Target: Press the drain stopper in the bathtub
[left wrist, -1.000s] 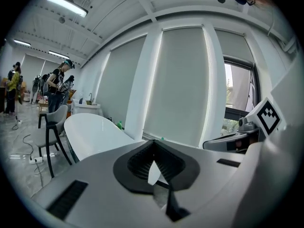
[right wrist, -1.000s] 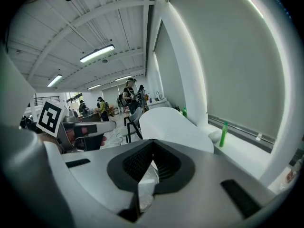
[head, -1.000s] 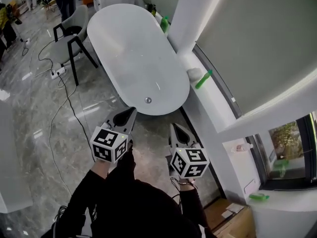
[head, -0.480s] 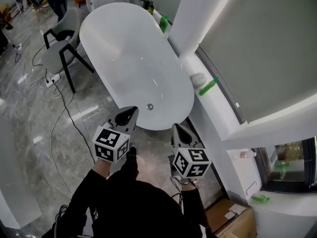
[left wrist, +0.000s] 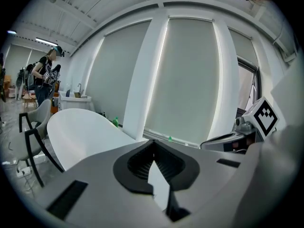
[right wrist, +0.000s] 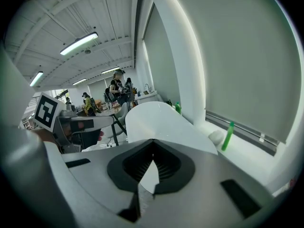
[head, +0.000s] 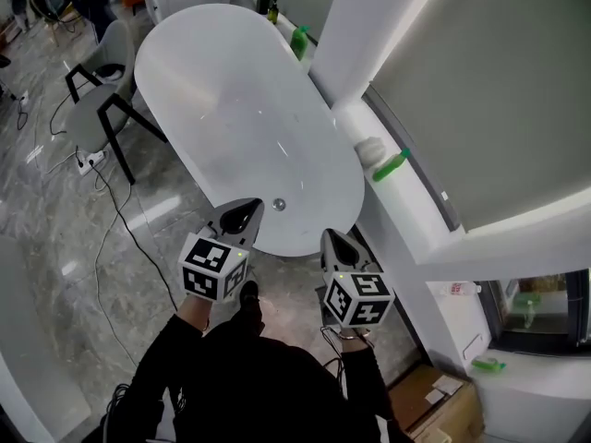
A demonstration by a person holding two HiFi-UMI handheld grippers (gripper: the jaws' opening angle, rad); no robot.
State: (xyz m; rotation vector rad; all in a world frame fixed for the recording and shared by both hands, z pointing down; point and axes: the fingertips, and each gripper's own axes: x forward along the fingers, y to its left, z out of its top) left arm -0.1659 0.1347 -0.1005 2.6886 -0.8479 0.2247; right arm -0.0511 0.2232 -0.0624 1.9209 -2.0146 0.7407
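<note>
No press has been made yet: the stopper [head: 279, 205] is seen untouched on the tub [head: 222, 81] floor, at its near end. The left gripper [head: 243, 213] and right gripper [head: 333, 242] are held by the near rim, both closed to the tips and empty. The reach down and the press are left to be done.
</note>
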